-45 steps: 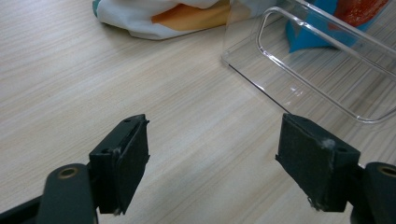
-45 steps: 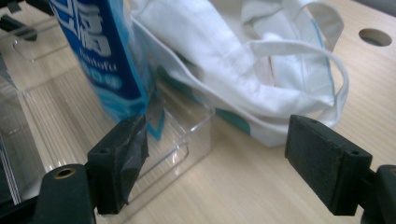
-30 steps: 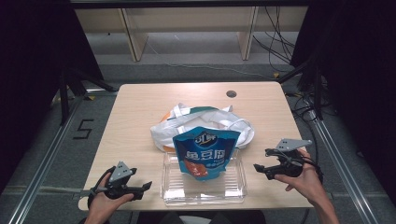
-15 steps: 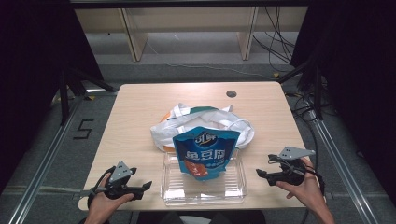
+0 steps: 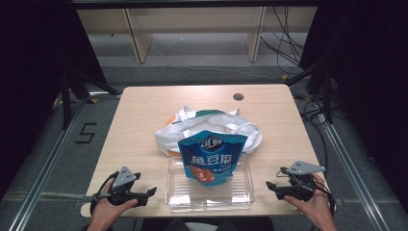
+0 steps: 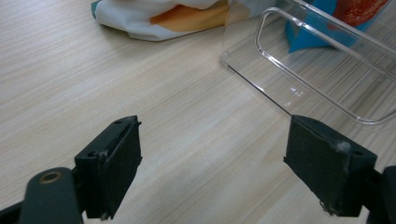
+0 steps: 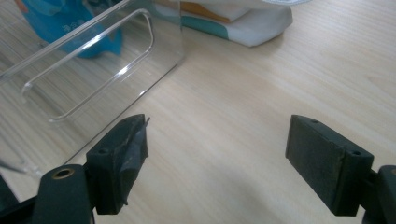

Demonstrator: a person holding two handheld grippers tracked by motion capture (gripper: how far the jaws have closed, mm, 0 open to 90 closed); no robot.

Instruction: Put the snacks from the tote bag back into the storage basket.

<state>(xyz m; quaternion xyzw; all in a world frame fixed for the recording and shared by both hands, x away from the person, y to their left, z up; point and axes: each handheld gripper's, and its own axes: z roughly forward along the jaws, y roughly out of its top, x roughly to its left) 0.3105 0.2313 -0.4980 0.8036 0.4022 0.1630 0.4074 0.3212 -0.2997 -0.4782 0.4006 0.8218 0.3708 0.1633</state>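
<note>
Clear plastic bin (image 5: 210,192) between two wide-open claws — left claw (image 5: 149,192), right claw (image 5: 270,186) — both empty.

Counter (image 5: 144,120): pale wood with a fine straight grain; one small dark round spot (image 5: 238,96) near its far edge.

Snack pouch (image 5: 211,156): bright blue, white lettering across the middle, an orange-red picture panel below.

Bin (image 5: 210,195): colourless and clear, so the wood grain and the blue of the pouch show through its walls.

Cloth bag (image 5: 211,126): white, with orange and teal patches.

Left gripper (image 5: 144,193): black body, grey plate on top, matt black fingers (image 6: 116,161).

Right gripper (image 5: 272,187): black body, grey plate, black fingers (image 7: 327,161) with whitish scuffs.

Floor (image 5: 57,144): grey, marked with a black numeral 5 (image 5: 86,133).
</note>
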